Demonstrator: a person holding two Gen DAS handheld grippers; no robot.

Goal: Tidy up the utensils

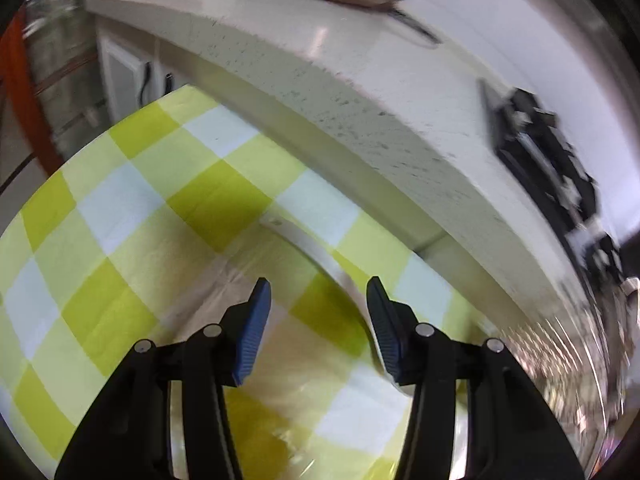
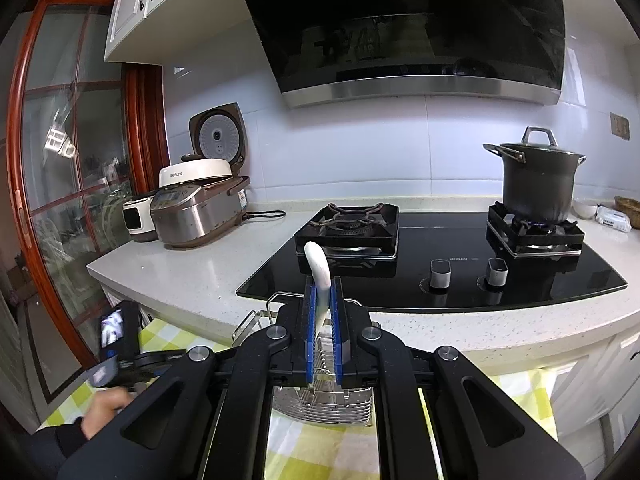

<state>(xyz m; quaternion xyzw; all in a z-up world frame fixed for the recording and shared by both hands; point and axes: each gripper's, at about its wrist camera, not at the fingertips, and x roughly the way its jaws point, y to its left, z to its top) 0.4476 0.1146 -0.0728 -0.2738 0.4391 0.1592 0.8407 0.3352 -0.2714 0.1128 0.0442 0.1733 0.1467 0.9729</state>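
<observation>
In the left wrist view my left gripper [image 1: 318, 284] hangs open over a yellow-green checked tablecloth [image 1: 120, 216], with nothing between its blue pads [image 1: 256, 332]. A long silvery utensil [image 1: 304, 246], blurred, lies on the cloth just beyond the fingertips. In the right wrist view my right gripper [image 2: 324, 280] is shut on a white curved utensil handle [image 2: 318, 266] that sticks up between the pads. Below it stands a metal wire rack [image 2: 328, 404] on the same cloth. The left gripper's body [image 2: 118, 336] and the hand [image 2: 104, 404] holding it show low at the left.
A speckled white counter [image 2: 192, 276] runs just behind the table. On it are a black gas hob [image 2: 440, 248], a dark lidded pot [image 2: 536, 180] on the right burner and a rice cooker [image 2: 196, 208] at the left. White cabinet doors [image 1: 124, 72] sit under the counter.
</observation>
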